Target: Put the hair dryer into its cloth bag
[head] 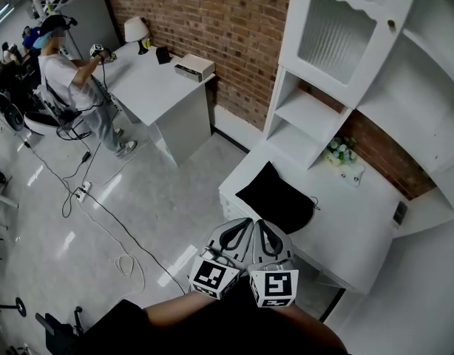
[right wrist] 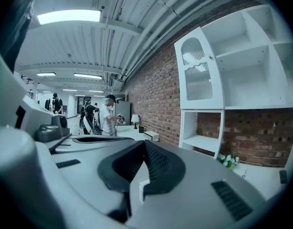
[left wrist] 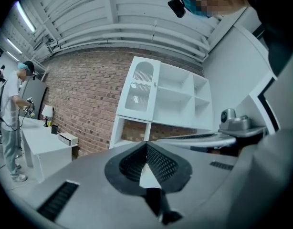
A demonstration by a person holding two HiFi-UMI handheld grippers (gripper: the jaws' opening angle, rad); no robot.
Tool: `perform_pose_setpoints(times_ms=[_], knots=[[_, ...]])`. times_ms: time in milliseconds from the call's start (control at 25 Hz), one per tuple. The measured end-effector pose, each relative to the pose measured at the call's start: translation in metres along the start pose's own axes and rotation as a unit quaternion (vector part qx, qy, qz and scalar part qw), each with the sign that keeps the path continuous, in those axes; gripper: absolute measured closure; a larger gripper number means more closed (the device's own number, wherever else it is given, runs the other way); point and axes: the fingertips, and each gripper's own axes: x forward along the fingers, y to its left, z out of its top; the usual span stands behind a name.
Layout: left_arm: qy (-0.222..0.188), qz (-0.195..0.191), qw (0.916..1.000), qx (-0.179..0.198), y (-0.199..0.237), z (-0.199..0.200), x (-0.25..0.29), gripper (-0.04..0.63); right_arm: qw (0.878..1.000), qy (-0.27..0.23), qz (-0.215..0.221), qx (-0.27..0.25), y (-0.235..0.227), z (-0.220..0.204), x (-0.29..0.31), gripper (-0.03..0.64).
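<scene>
Head view: 2 grippers (head: 247, 221) (head: 259, 222), 1 bag (head: 277, 198)?

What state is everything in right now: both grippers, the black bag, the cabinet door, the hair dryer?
left gripper: shut, nothing between the jaws.
right gripper: shut, nothing between the jaws, held side by side with the left.
black cloth bag: lying flat on the white desk, untouched; its mouth cannot be made out.
cabinet door: closed.
hair dryer: not in view.
</scene>
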Motion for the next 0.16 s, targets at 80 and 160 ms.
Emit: perform_pose_setpoints(times_ms=[80, 160], knots=[[-0.002, 0.006, 1.0, -0.002, 0.0013, 0.0, -0.0049, 0.578, 1.0, 0.002, -0.006, -0.004, 0.0029, 0.0, -0.0013, 0.6], [-0.003, 0.01, 0.9999, -0.006, 0.0022, -0.001, -0.0088, 0.578, 1.0, 0.004, -0.01, -0.006, 0.0053, -0.0003, -0.0022, 0.599]])
